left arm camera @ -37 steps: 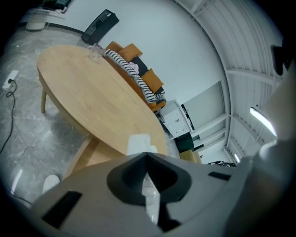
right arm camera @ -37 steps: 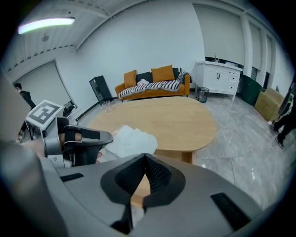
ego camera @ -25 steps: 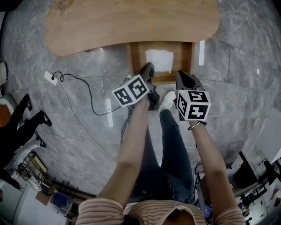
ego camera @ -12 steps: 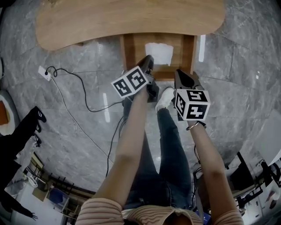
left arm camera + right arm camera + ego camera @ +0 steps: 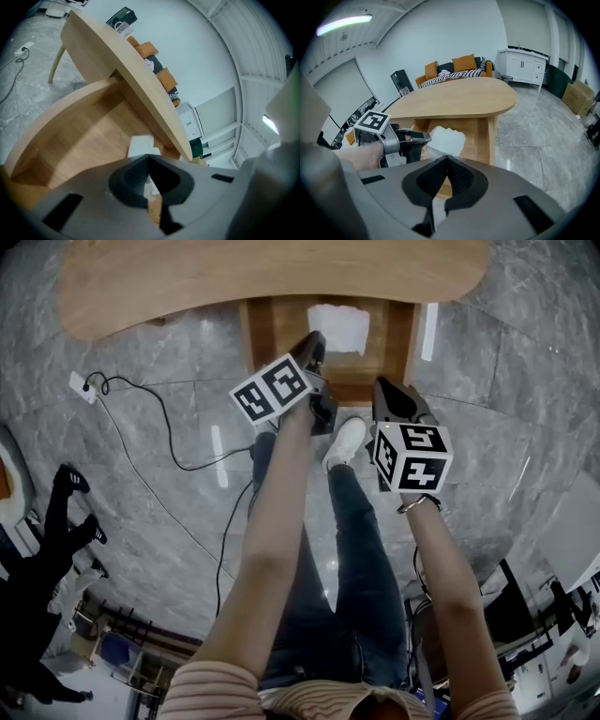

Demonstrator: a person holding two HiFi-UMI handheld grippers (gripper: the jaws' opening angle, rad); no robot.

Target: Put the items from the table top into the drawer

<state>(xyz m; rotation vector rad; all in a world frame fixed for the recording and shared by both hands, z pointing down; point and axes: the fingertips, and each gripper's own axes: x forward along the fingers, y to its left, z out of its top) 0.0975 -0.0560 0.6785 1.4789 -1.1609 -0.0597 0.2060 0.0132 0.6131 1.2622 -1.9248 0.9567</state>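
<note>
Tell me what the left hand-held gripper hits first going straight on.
Most likely the white item in the open drawer: the left hand-held gripper, jaws together, points right at it from close by. Whether they touch is unclear.

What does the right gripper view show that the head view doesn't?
Only the right gripper view: a sofa and white cabinet behind the table. Only the head view: the floor cable and the person's legs and shoe. Both: the table, the open drawer, the white item inside it, and the left gripper.
</note>
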